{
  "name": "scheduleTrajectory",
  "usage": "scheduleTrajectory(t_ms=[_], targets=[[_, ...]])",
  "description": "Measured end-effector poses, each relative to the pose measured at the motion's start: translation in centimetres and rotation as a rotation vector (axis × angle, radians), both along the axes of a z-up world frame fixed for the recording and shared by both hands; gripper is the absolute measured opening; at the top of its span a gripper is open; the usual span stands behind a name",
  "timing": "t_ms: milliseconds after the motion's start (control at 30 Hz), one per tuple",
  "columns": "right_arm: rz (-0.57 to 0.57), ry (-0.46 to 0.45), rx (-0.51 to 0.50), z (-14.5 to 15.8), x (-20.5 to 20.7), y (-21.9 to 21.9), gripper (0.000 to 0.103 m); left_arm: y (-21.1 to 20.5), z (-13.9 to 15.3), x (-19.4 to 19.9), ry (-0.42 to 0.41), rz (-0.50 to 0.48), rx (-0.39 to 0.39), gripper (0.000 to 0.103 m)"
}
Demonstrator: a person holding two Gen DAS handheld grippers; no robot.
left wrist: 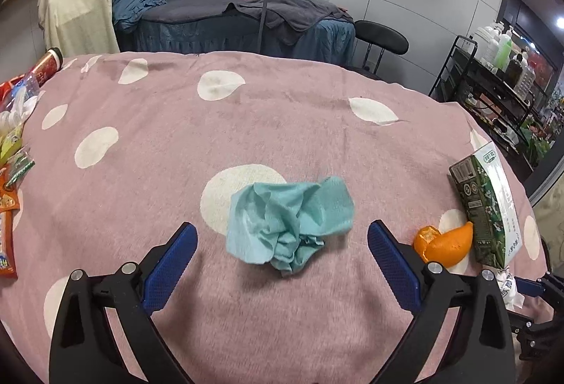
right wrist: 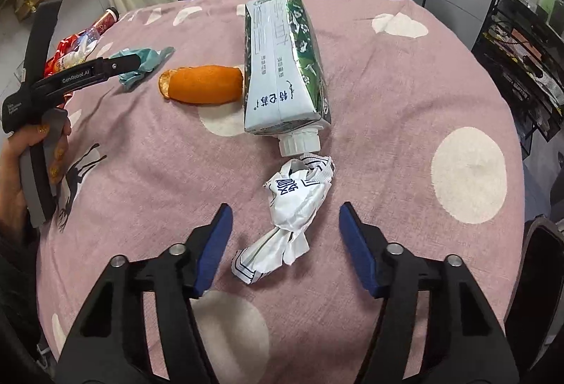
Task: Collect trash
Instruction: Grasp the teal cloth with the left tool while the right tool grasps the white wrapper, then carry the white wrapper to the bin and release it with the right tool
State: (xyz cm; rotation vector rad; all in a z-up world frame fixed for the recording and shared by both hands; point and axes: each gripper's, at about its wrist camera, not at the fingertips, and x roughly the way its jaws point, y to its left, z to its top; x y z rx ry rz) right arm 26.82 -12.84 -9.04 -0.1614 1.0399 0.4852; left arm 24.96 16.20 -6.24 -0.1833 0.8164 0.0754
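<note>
A crumpled teal paper towel lies on the pink dotted tablecloth, between the open fingers of my left gripper, which is empty. To its right lie an orange peel and a green-and-white carton. In the right wrist view, a crumpled white wrapper lies between the open fingers of my right gripper, also empty. The carton lies on its side just beyond, cap toward me, with the orange peel to its left. The teal towel is partly hidden behind the left gripper's finger.
Snack packets and a plastic bottle crowd the table's left edge, with a red can behind. Beyond the table stand a black chair, a covered bed and a black wire shelf at right.
</note>
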Motion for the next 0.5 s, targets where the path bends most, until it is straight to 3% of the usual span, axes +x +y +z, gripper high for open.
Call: scheduleTrajectory(t_ms=[67,100,167,267,500], targets=[[-0.004,0.037,0.018,-0.7,0.6,-0.2,0.033,-0.1,-0.3,0.8,0.015,-0.007,0.006,0.070],[-0.009,0.040,0.033,-0.7,0.6,-0.5,0.029,-0.1,-0.5,1.0,0.022,-0.015,-0.005,0.063],[-0.014,0.025,0.061,-0.4,0.5,-1.0,0.024,-0.3,-0.7,1.1,0.028,-0.028,-0.019,0.035],[-0.028,-0.016,0.076,0.3,-0.2,-1.9,0.021,-0.3,-0.4,0.2,0.000,-0.012,-0.014,0.024],[-0.064,-0.056,0.125,1.7,-2.0,-4.0,0.021,-1.1,1.4,-3.3,-0.075,-0.011,-0.020,0.023]])
